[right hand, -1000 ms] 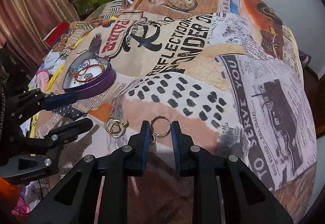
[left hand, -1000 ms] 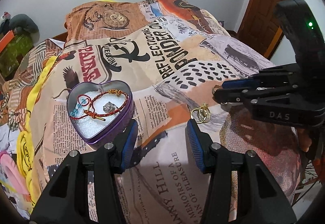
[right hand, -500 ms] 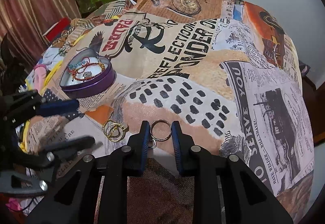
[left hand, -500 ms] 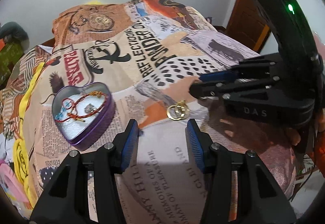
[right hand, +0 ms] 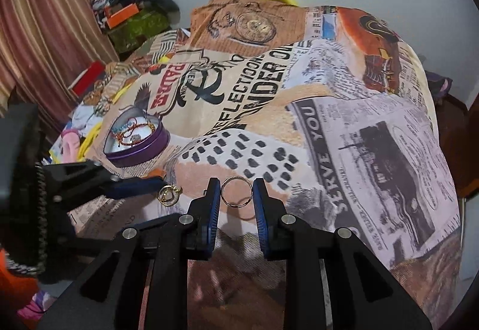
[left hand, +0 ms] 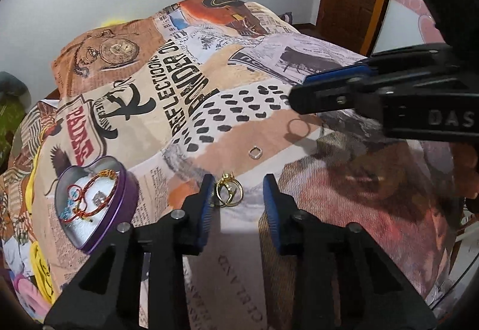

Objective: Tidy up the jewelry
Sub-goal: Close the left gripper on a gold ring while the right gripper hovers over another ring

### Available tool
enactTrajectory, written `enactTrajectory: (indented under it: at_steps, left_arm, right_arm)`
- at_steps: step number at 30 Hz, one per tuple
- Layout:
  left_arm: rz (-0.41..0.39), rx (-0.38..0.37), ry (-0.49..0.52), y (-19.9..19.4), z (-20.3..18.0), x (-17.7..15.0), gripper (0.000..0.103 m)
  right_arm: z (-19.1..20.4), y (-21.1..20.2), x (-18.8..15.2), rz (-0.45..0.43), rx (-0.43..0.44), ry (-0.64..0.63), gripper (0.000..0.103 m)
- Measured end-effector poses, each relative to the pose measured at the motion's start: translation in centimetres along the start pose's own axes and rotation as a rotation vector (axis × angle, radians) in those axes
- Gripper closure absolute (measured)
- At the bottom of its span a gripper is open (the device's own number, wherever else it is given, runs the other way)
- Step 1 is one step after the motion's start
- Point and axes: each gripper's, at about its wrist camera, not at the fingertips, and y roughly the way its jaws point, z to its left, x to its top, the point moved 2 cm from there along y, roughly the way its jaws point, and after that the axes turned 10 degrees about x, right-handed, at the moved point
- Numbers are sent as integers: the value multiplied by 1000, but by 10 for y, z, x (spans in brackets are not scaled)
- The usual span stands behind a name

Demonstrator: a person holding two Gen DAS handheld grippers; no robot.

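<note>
Jewelry lies scattered on a newspaper-print bedspread (left hand: 191, 96): gold rings (left hand: 229, 191) sit between the parted fingers of the left gripper (left hand: 239, 191), held low over the cloth. The right gripper (right hand: 236, 195), raised above the bed, pinches a plain ring (right hand: 236, 191). A small silver ring (left hand: 255, 153) rests nearby; bracelets (left hand: 86, 195) fill the purple heart tin (left hand: 125, 195).

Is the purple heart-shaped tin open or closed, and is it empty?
Open, not empty: the purple heart-shaped tin has no lid on, and red and gold bracelets lie on its white lining.
</note>
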Motion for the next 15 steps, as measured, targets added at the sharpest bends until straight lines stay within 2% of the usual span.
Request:
enactTrajectory:
  at_steps: [4,6,8,15]
  left_arm:
    - [14,-27,-41,5,4,3,87]
    - [16,-36,-51,5,6,4,88]
    - [17,-35,-57,4,7,4,97]
    - [2,-44,-88,-10,12,2,101]
  right_arm:
    - [-5,-5,-1,-15,4,15,83]
    - [-6,-7,-1,-20,7,20,83]
    - [-6,-8,-2,-24,11,22,83]
    - [-7,-14,-2,-41,17,27,83]
